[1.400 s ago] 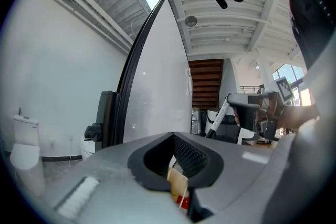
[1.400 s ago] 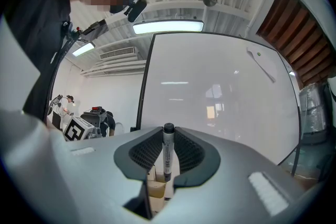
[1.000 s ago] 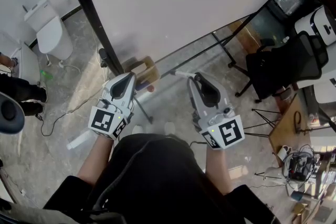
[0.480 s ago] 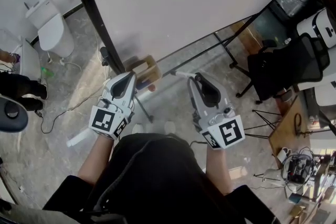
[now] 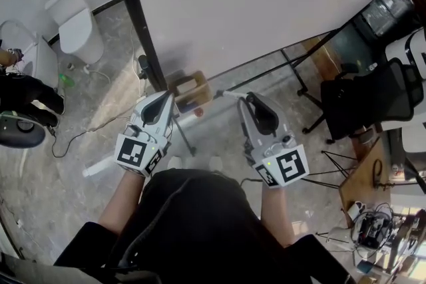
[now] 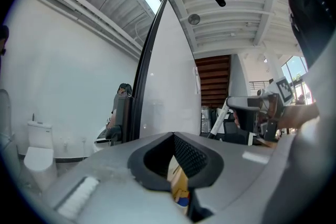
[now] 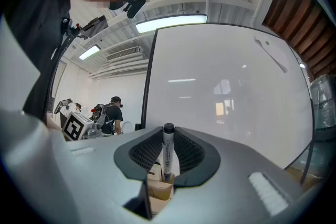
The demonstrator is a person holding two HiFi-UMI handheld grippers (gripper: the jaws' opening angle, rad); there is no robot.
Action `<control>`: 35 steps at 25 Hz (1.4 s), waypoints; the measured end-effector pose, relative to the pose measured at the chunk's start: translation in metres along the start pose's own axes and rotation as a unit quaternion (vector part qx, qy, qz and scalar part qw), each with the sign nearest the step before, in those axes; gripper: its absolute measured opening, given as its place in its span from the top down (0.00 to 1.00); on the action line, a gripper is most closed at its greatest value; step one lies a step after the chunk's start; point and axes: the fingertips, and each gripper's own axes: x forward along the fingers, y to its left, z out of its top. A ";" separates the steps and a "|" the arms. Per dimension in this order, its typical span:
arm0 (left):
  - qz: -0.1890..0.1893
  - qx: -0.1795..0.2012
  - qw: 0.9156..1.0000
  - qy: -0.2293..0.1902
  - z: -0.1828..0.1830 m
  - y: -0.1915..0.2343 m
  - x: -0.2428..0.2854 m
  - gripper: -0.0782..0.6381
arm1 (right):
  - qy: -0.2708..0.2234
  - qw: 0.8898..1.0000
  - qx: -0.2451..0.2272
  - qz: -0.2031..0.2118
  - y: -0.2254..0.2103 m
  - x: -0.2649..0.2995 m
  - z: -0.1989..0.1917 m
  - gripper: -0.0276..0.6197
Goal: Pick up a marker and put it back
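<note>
Grey mottled stone floor (image 5: 66, 196) fills the lower left of the head view. The person stands over it, dark sleeves at the bottom edge, one tool in each hand.

- Left gripper (image 5: 162, 98), centre-left: jaws drawn together to a thin slit with nothing between them. It points level at the board's lower edge. My reading is that it is parked shut and to one side, leaving the work to the other hand.
- Right gripper (image 5: 249, 98), centre-right: jaws clamped on a white marker with a black end (image 7: 167, 152). The pads pinch it at mid-barrel, and in the right gripper view it stands upright with the black end on top. An upright hold at the middle probably keeps the barrel from swinging, so it can drop straight in.
- Small open wooden box (image 5: 192, 91): sits between the two tool tips, just beyond them, at the foot of the board. It shows directly below the marker in the right gripper view. It looks like the marker's home, though the marker is not in it; whether the marker's lower end touches the box I cannot tell.
- Large white whiteboard (image 5: 266, 3): takes up the upper middle, with a black edge on its left. Both tools face it, which fits putting the marker back.
- Far: white toilet-like fixture (image 5: 73, 26) at upper left and a black office chair (image 5: 363, 93) at right, both well apart from the work.
</note>
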 end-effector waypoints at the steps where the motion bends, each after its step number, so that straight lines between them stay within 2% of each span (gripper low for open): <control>1: 0.004 0.000 1.000 0.001 0.000 0.002 -0.002 0.88 | 0.001 1.000 0.001 0.005 0.001 0.003 -0.001 0.84; 10: 0.043 -0.003 0.999 0.002 -0.001 0.014 -0.018 0.88 | 0.013 0.999 0.012 0.040 0.008 0.020 -0.015 0.84; 16: 0.061 -0.006 0.998 0.001 -0.001 0.018 -0.025 0.88 | 0.038 0.998 0.021 0.055 0.009 0.030 -0.041 0.84; 21: 0.090 -0.013 0.996 0.016 -0.002 0.023 -0.031 0.88 | 0.059 0.996 0.031 0.063 0.008 0.034 -0.063 0.84; 26: 0.093 -0.019 0.995 0.003 -0.003 0.019 -0.035 0.88 | 0.064 0.995 0.036 0.065 0.005 0.040 -0.077 0.84; 35: 0.121 -0.029 0.992 0.021 -0.010 0.022 -0.041 0.88 | 0.084 0.993 0.039 0.075 0.001 0.051 -0.103 0.84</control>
